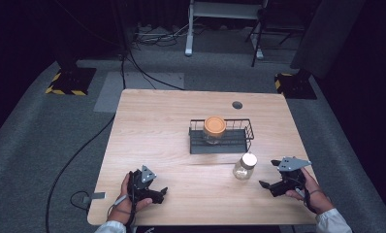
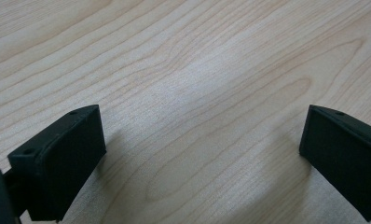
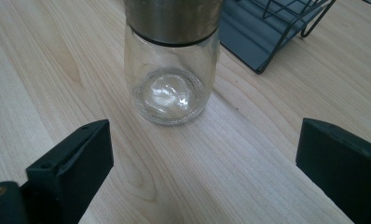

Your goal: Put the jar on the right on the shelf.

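Wooden table (image 1: 171,145) — glass jar (image 3: 170,70) just ahead of wide-spread right claw (image 3: 202,172).

Clear glass jar (image 1: 244,166) standing upright on your wooden table (image 1: 157,145), near your right gripper (image 1: 269,185).

You see a small, see-through jar with a rounded glass body and a metal lid; in the high view the lid top shines pale, and in your right gripper view (image 3: 204,154) it reads as a brushed silver band above a dark ring at the neck. The jar (image 3: 170,79) looks empty, its thick round base showing through the glass. It stands on bare wood just in front of the black wire basket (image 1: 247,130), apart from it, and directly ahead of your right gripper's wide-apart jaws, untouched by either.
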